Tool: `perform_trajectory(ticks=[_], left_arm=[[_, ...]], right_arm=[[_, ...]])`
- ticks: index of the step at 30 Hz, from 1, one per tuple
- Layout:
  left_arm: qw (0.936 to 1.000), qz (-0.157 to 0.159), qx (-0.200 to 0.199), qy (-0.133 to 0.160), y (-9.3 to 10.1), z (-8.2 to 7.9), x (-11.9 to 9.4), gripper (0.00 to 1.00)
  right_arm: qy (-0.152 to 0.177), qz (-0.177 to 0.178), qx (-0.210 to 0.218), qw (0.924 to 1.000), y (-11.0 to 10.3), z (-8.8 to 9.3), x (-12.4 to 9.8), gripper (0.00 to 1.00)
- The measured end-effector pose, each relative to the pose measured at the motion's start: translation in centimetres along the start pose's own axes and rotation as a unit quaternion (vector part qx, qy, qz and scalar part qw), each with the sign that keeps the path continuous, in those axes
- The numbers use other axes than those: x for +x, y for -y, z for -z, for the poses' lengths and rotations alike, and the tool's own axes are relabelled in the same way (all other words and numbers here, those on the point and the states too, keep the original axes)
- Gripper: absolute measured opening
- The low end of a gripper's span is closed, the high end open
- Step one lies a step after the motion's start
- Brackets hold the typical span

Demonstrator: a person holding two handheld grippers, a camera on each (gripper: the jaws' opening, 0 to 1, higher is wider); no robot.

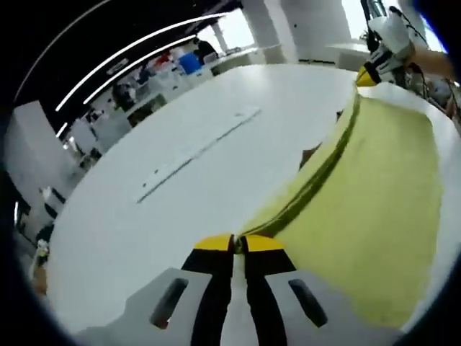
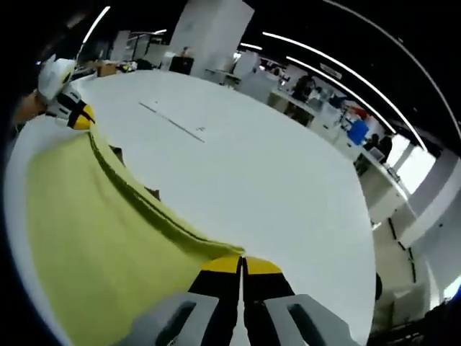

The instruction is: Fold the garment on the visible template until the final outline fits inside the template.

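Note:
A yellow-green garment (image 1: 374,209) hangs stretched above the white table (image 1: 180,187), held by its top hem between both grippers. My left gripper (image 1: 236,244) is shut on one end of the hem. The right gripper (image 1: 369,75) shows at the far end of that hem, top right. In the right gripper view the garment (image 2: 94,245) spreads to the left, and my right gripper (image 2: 242,264) is shut on its hem. The left gripper (image 2: 81,117) pinches the other end at upper left. A thin marked template outline (image 1: 198,151) lies on the table beyond the cloth.
The white table (image 2: 274,180) is wide and round-edged. Beyond it stand desks, chairs and a blue bin (image 1: 189,63) in an office hall. Small dark marks (image 2: 153,192) show on the table just past the hem.

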State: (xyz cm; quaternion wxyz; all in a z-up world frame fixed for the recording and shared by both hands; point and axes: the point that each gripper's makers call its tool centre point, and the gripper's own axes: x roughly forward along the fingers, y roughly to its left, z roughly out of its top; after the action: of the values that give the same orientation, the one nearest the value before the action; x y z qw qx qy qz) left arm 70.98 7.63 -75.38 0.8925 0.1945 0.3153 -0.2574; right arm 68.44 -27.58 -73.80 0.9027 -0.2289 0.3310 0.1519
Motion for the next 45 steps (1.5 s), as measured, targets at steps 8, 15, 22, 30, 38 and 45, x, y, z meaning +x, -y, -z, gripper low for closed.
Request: perform_trajectory(ticks=[8, 15, 22, 30, 38, 45], left_arm=[[0.9968, -0.010, -0.061, 0.050, -1.2, -1.4, -0.6, 0.15], [0.9986, 0.009, -0.026, 0.045, 0.1, -1.6, -2.2, 0.32], [0.9969, 0.051, -0.029, 0.053, 2.3, -1.3, -4.4, 0.53], [0.9916, 0.080, -0.073, 0.070, 3.2, -0.4, -7.3, 0.68], [0.9897, 0.100, -0.062, 0.081, 4.7, 1.0, -10.6, 0.71], [0.9882, 0.114, -0.066, 0.078, 6.2, 3.0, -12.3, 0.67]], right_arm=[[-0.027, -0.017, 0.056, 0.9979, -1.1, 1.3, -0.2, 0.03], [-0.015, -0.043, 0.096, 0.9943, -2.2, 0.4, -1.7, 0.24], [-0.017, -0.083, 0.130, 0.9879, -3.6, 0.1, -4.0, 0.41], [-0.024, -0.111, 0.143, 0.9831, -5.3, 0.4, -7.3, 0.50], [-0.036, -0.130, 0.154, 0.9789, -6.9, 1.4, -10.0, 0.50], [-0.043, -0.141, 0.139, 0.9792, -8.8, 2.9, -11.8, 0.49]])
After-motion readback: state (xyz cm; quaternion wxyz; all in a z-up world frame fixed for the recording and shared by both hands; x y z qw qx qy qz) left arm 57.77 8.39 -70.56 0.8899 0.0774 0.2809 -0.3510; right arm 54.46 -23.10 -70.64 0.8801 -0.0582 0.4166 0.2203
